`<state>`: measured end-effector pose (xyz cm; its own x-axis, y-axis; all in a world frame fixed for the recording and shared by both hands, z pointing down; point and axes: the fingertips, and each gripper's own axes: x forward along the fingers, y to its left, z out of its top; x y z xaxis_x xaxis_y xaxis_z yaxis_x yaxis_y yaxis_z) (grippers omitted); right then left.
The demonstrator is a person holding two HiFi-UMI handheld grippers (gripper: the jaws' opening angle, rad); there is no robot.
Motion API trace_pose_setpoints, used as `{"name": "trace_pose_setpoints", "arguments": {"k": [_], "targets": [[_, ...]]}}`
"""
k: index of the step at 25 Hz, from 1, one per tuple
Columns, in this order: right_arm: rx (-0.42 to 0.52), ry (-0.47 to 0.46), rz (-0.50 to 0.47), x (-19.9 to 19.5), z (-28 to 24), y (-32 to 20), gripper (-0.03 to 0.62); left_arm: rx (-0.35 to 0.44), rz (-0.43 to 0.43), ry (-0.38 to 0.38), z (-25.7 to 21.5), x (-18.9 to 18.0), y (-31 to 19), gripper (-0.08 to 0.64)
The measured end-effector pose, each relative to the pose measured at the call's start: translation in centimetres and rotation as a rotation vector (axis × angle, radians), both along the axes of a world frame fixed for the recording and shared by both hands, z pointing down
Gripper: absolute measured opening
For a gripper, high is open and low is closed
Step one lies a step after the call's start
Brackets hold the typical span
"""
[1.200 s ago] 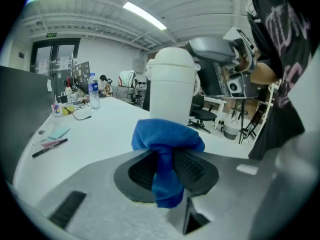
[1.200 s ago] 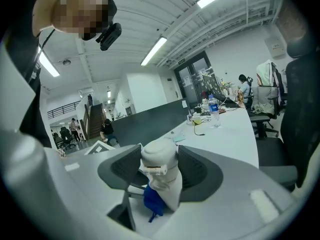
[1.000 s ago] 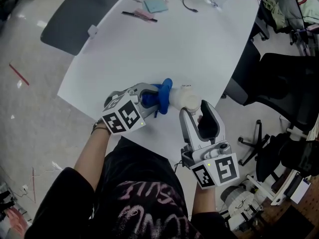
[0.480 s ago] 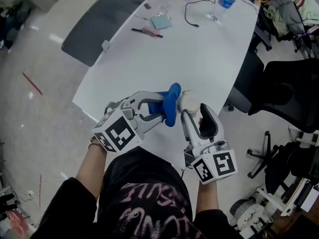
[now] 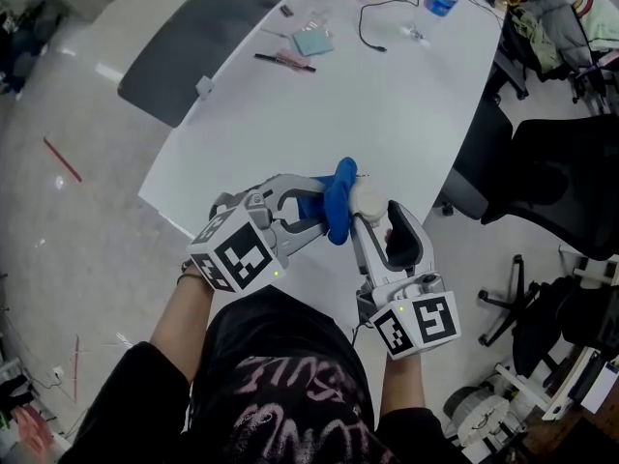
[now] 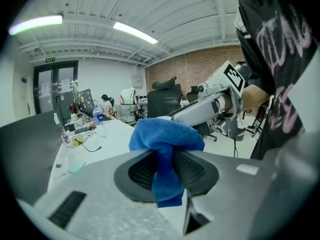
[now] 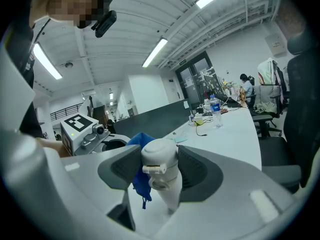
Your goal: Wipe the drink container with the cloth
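Currently the cloth (image 5: 338, 199) is clamped in the left gripper (image 5: 321, 213) and held against the drink container (image 5: 367, 200), itself gripped by the right gripper (image 5: 373, 222) over the table's (image 5: 387, 104) near edge. Wiping is judged underway, far from finished.

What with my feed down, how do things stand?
Left claw shut on cloth. Right claw shut on bottle. Cloth against bottle; nothing between.

Long white ceiling tube lights (image 6: 132, 32) give bright, even light, and shadows are soft. Both gripper views bulge fisheye-style, their corners vignetted black.
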<state>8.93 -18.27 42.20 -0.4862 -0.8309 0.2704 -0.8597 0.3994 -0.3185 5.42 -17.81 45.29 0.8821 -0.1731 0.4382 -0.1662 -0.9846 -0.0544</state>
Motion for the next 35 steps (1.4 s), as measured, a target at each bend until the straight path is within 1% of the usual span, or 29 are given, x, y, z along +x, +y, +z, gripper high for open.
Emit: {"name": "trace_pose_setpoints", "arguments": {"k": [3,6,13,19,25,29,32,35], "targets": [[-0.005,0.002,-0.001,-0.1,0.0,-0.1,0.239,-0.025,-0.001,0.012,0.8,-0.1,-0.3,0.095],[-0.012,0.004,-0.001,-0.1,-0.1,-0.1,0.239,-0.047,0.001,0.003,2.1,-0.2,-0.5,0.095],[-0.031,0.011,0.002,-0.3,0.0,-0.3,0.239,-0.104,0.020,-0.064,6.8,-0.3,-0.7,0.095],[-0.038,0.012,0.005,-0.3,0.2,-0.3,0.239,-0.157,0.037,-0.106,10.3,-0.2,-0.9,0.097],[-0.038,0.012,0.007,-0.2,0.4,-0.3,0.239,-0.188,0.035,-0.134,12.4,-0.1,-1.0,0.097],[-0.052,0.014,-0.003,-0.2,0.6,-0.1,0.241,-0.195,0.010,-0.137,12.2,-0.3,-0.8,0.097],[-0.054,0.018,-0.009,-0.1,0.5,0.1,0.241,-0.199,-0.046,-0.138,11.4,-0.9,-0.6,0.097],[-0.041,0.017,-0.013,0.0,0.4,-0.2,0.241,-0.180,-0.107,-0.103,9.8,-1.7,-1.5,0.097]]}}
